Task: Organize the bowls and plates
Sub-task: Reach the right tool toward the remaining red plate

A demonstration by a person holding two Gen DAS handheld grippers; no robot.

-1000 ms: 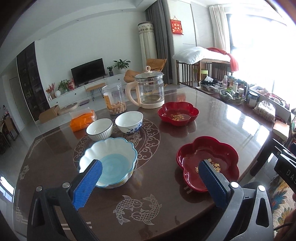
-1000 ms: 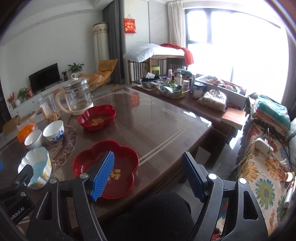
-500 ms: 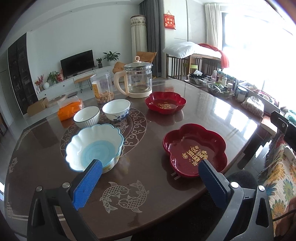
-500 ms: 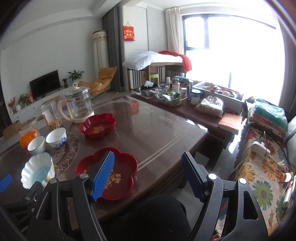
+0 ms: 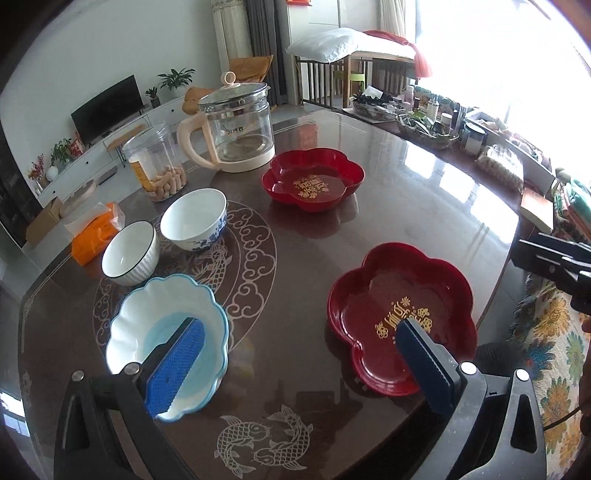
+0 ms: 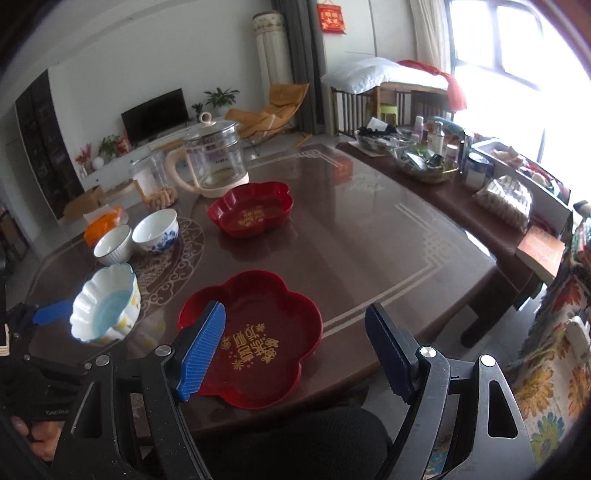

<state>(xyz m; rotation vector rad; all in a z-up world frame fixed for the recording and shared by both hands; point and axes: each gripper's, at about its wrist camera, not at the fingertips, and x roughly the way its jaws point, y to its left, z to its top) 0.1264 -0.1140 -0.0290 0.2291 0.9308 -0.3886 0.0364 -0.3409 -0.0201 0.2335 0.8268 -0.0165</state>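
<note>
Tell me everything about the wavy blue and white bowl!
The wavy bowl sits upright on the dark table, near its front edge, empty. Its rim is scalloped like petals with a thin blue edge; inside it is white, turning pale blue at the bottom, and looks like glazed ceramic. The right wrist view shows yellow marks on its outside. The open left gripper hovers close, one blue finger in front of the bowl; contact cannot be told. A ribbed white bowl stands just behind it.

Gold Chinese characters, too stylised to read, inside the near red plate (image 5: pixel 400 317), the same gold lettering in the far red plate (image 5: pixel 313 180) beyond it, small illegible print on the glass kettle (image 5: pixel 236 127) behind that plate, unreadable gold characters on a red wall hanging (image 6: pixel 331 17)
</note>
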